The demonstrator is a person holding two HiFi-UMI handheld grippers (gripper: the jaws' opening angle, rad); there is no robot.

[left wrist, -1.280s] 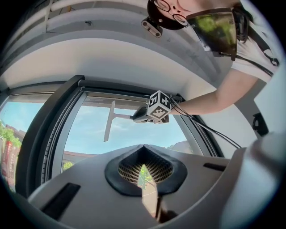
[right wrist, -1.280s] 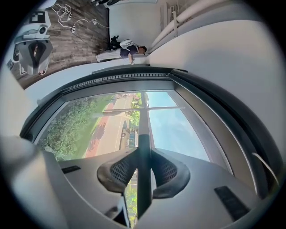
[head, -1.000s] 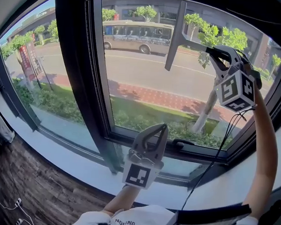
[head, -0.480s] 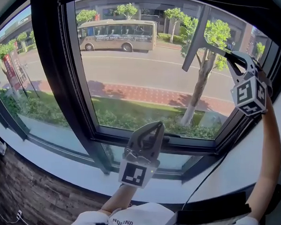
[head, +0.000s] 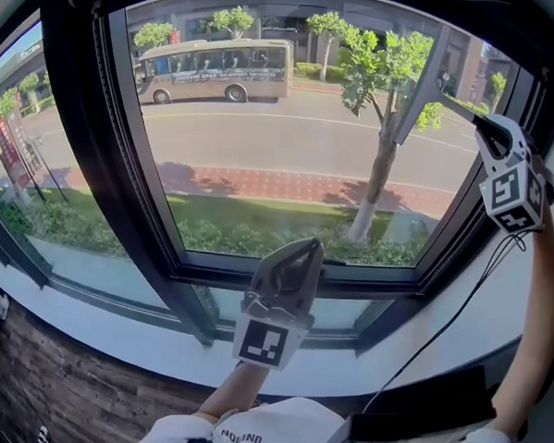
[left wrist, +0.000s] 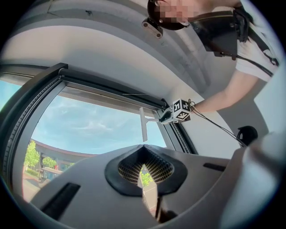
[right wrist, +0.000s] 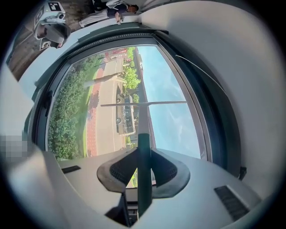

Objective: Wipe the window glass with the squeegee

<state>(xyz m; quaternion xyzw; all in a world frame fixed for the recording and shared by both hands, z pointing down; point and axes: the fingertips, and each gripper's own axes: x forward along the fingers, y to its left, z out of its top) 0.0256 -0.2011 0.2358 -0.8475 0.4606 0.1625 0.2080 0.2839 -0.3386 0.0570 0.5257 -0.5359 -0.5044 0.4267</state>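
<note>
Reaching up toward the upper right corner of the window glass point(head: 262, 150), the squeegee point(head: 421, 89) has its blade tilted close to the pane's right edge. Its handle runs back into your right gripper point(head: 481, 125), whose jaws are clamped on that handle. Your left gripper point(head: 305, 250) sits low, in front of the bottom edge of the window frame point(head: 284, 272), its jaws together with nothing between them. Through the glass you see a bus point(head: 215, 69) on the road and a tree point(head: 387, 60) nearer the right side.
</note>
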